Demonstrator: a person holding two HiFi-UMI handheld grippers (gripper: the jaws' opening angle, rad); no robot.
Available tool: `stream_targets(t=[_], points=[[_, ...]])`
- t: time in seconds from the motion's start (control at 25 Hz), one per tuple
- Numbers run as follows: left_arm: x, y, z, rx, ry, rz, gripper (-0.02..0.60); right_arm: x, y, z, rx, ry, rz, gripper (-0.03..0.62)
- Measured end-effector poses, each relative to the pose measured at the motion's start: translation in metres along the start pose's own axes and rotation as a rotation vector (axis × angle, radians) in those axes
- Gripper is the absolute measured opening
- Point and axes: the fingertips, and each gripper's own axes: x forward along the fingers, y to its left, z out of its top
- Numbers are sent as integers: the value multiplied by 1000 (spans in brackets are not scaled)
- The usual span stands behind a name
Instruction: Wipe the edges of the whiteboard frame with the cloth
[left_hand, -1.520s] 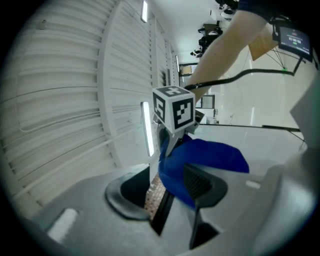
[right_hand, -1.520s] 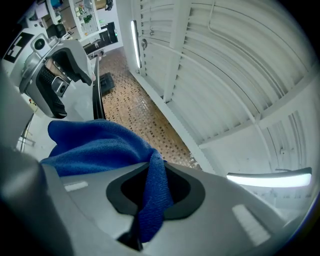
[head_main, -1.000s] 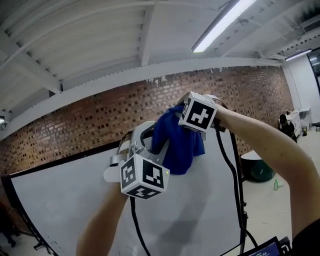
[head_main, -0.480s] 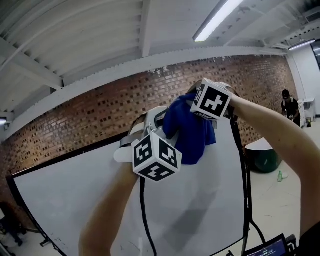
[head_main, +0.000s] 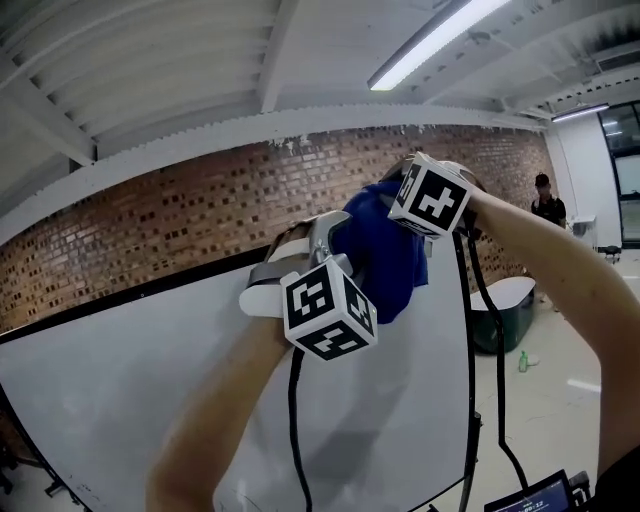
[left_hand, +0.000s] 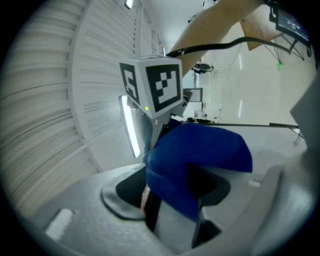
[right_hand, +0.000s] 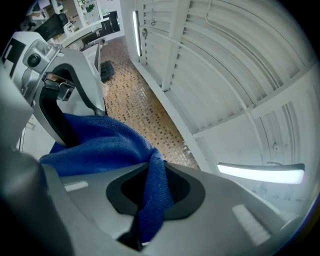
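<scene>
The blue cloth hangs bunched at the black top edge of the whiteboard. My right gripper reaches it from the right and is shut on it. In the right gripper view a twisted fold of the cloth is pinched between the right gripper's pads. My left gripper comes in from below left. Its jaws stand apart around a lobe of the cloth, which lies against one pad with a dark gap at the other. The right gripper's marker cube shows just behind.
A brick wall rises behind the board under a white ceiling with a strip light. At the right are a person, a round white-topped table and a green bottle on the floor. Cables hang from both grippers.
Both grippers and the cloth have drifted right along the board's top edge. The left gripper has come closer under the cloth.
</scene>
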Motion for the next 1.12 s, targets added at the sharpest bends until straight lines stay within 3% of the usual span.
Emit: stream_targets(t=[0.24,0.6,0.84,1.12], points=[[7,-6,-2,-12,-2,14,257,3,3,-6,-48,19,-17,51],[36,-11,33,20,45,12,256,1,-19,-41,-103,12,-6,51],[50,-15,49,-17,74,-2,256,-6,-31,-55,-194,-45,-50,51],[79,-21,73,-5,137,6,256,-9,-57,-89,-72,-135,-36,51]])
